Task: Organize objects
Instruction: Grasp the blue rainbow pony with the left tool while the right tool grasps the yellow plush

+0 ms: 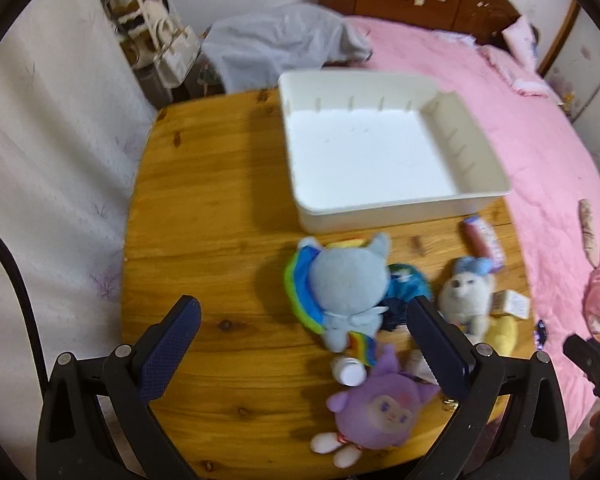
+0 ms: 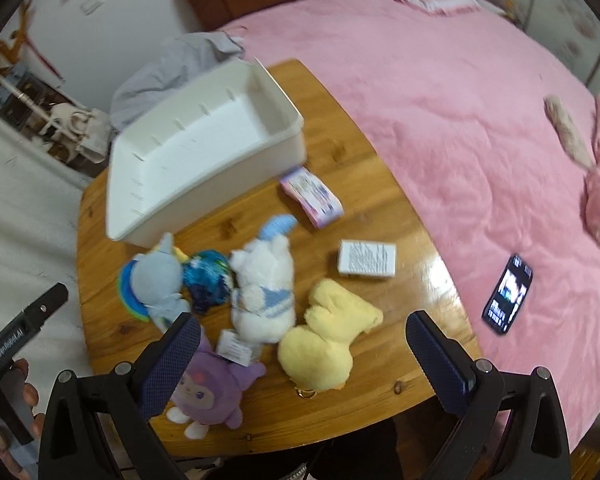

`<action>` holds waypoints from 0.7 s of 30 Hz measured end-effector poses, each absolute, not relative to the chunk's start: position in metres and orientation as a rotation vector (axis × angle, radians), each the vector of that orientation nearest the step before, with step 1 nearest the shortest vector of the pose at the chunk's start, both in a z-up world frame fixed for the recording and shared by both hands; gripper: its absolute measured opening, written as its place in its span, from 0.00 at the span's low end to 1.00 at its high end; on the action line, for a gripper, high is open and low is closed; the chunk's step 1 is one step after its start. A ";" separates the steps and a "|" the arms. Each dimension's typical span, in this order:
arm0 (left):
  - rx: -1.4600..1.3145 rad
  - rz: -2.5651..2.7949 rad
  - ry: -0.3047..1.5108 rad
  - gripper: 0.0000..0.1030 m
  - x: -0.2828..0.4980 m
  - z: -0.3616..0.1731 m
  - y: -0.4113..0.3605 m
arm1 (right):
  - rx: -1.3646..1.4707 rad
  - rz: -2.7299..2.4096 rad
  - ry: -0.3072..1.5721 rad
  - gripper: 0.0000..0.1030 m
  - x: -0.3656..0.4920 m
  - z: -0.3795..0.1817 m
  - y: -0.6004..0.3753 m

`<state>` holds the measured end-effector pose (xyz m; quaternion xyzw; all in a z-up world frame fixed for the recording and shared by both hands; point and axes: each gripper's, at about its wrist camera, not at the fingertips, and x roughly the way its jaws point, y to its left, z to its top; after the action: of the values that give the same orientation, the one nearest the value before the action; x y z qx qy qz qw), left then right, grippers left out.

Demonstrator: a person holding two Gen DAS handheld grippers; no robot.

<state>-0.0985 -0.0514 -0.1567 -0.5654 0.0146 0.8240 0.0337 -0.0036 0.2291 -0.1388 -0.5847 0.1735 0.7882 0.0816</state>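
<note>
An empty white bin (image 1: 380,160) (image 2: 188,160) sits at the far side of a wooden table (image 1: 204,216) (image 2: 372,208). In front of it lie a blue rainbow plush (image 1: 344,284) (image 2: 156,280), a white plush (image 1: 466,296) (image 2: 264,284), a purple plush (image 1: 380,408) (image 2: 208,392), a yellow plush (image 2: 324,340), a teal cloth toy (image 2: 206,276), a pink packet (image 1: 484,240) (image 2: 312,196) and a white box (image 2: 366,259). My left gripper (image 1: 304,344) is open above the blue and purple plush. My right gripper (image 2: 302,356) is open over the yellow plush.
A pink bed (image 1: 520,128) (image 2: 460,100) borders the table's right side, with a phone (image 2: 508,294) on it. A grey cloth (image 1: 284,40) lies behind the bin. A white patterned curtain (image 1: 52,160) hangs to the left. A small white bottle (image 1: 350,370) lies by the purple plush.
</note>
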 end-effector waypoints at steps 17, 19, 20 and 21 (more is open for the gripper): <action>-2.008 2.236 -0.230 0.98 -0.140 -0.269 -0.046 | -1.994 2.152 0.558 0.96 0.009 -0.258 0.233; -2.006 2.230 -0.208 0.98 -0.143 -0.272 -0.040 | -2.007 2.144 0.566 0.96 0.009 -0.263 0.231; -2.002 2.230 -0.179 0.98 -0.144 -0.273 -0.036 | -2.012 2.139 0.564 0.96 0.009 -0.265 0.230; -1.997 2.233 -0.137 0.98 -0.145 -0.276 -0.032 | -2.018 2.137 0.565 0.96 0.010 -0.267 0.230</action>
<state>-0.1453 -0.0324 -0.2762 -0.6643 -0.0457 0.7427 0.0714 0.0095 0.2298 -0.2674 -0.6724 0.1883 0.7120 0.0742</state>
